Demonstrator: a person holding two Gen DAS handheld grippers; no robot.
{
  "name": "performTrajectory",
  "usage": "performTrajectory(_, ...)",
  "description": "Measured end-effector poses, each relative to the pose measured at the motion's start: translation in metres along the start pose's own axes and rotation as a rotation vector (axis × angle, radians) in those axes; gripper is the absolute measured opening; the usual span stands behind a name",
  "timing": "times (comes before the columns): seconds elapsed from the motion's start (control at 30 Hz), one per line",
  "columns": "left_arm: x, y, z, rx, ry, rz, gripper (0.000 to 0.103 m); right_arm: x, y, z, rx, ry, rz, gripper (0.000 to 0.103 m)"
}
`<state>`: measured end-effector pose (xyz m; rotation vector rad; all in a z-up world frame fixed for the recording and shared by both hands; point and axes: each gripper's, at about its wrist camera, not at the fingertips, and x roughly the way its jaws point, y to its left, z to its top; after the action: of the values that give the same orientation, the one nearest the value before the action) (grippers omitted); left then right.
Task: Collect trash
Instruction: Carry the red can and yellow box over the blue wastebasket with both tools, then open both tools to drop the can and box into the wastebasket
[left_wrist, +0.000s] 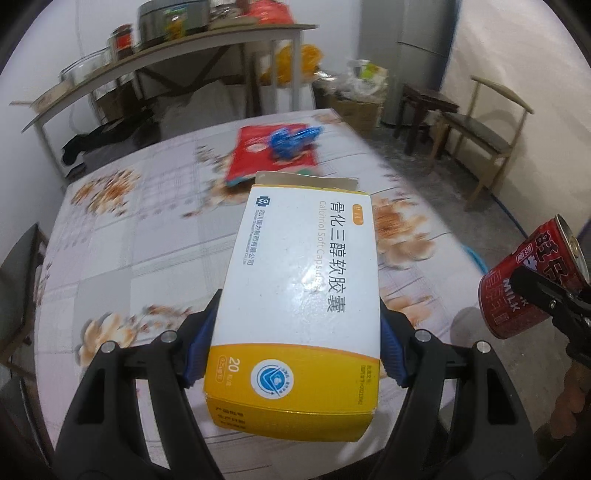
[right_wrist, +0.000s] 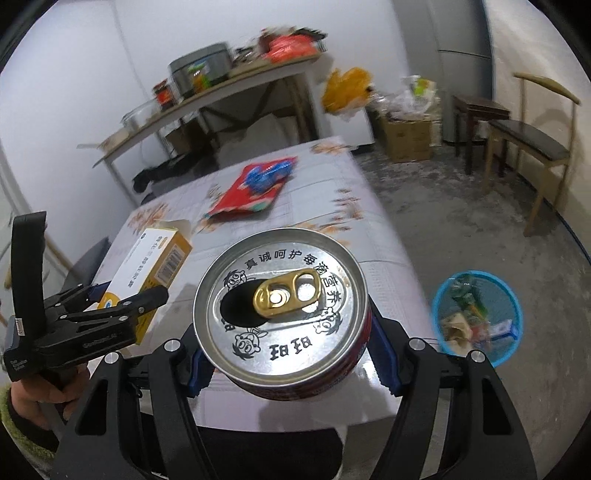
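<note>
The left gripper (left_wrist: 295, 354), angled downward over the table (left_wrist: 147, 229), has its 2 blue-padded fingers (left_wrist: 201, 354) spread wide and pressed against both sides of a white and yellow medicine box (left_wrist: 303, 288), which it holds clear above the flowered tablecloth with its open flap pointing away. The right gripper (right_wrist: 291, 365), also tilted down, clamps a red milk can (right_wrist: 280, 302) between its blue pads, the opened lid with its gold pull tab facing the camera. In the right wrist view a hand (right_wrist: 26, 402) grips the left tool's handle at the lower left. Farther along the table lies a red snack bag (left_wrist: 273, 155) with a blue wrapper (left_wrist: 295, 136) on it. On the floor at the right stands a blue trash basket (right_wrist: 476, 314) holding scraps.
</note>
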<state>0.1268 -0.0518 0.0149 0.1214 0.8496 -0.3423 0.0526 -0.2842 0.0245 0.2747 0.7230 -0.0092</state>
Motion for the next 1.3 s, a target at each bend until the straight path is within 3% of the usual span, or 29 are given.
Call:
performTrajectory(0.33, 0.005, -0.098, 0.048, 0.151, 0.002, -0.248, 0.070, -0.074, -0.120, -0.001, 0.255, -0.135, -0.255, 0.067)
performTrajectory(0.47, 0.018, -0.140, 0.062, 0.196, 0.056, -0.339, 0.070, -0.086, -0.169, -0.017, 0.385, -0.127, -0.324, 0.067)
performTrajectory(0.57, 0.038, -0.171, 0.067, 0.216, 0.127, -0.395, 0.070, -0.079, -0.198, -0.030, 0.469, -0.090, -0.328, 0.067)
performTrajectory(0.73, 0.083, -0.216, 0.064, 0.230, 0.267, -0.429, 0.070, -0.047, -0.242, -0.049, 0.606, -0.002, -0.288, 0.067)
performTrajectory(1.0, 0.158, -0.273, 0.063, 0.198, 0.467, -0.446, 0.070, 0.034, -0.310, -0.059, 0.802, 0.097, -0.140, 0.067)
performTrajectory(1.13, 0.185, -0.303, 0.074, 0.187, 0.484, -0.461, 0.071, 0.080, -0.341, -0.064, 0.904, 0.101, -0.059, 0.068)
performTrajectory(1.2, 0.201, -0.313, 0.080, 0.166, 0.478, -0.448, 0.083, 0.113, -0.362, -0.071, 0.966, 0.107, -0.019, 0.075)
performTrajectory(1.23, 0.208, -0.316, 0.084, 0.154, 0.460, -0.445, 0.084, 0.129, -0.371, -0.078, 0.993, 0.127, -0.022, 0.080)
performTrajectory(1.3, 0.219, -0.318, 0.090, 0.145, 0.442, -0.428, 0.084, 0.156, -0.384, -0.095, 1.038, 0.179, -0.050, 0.080)
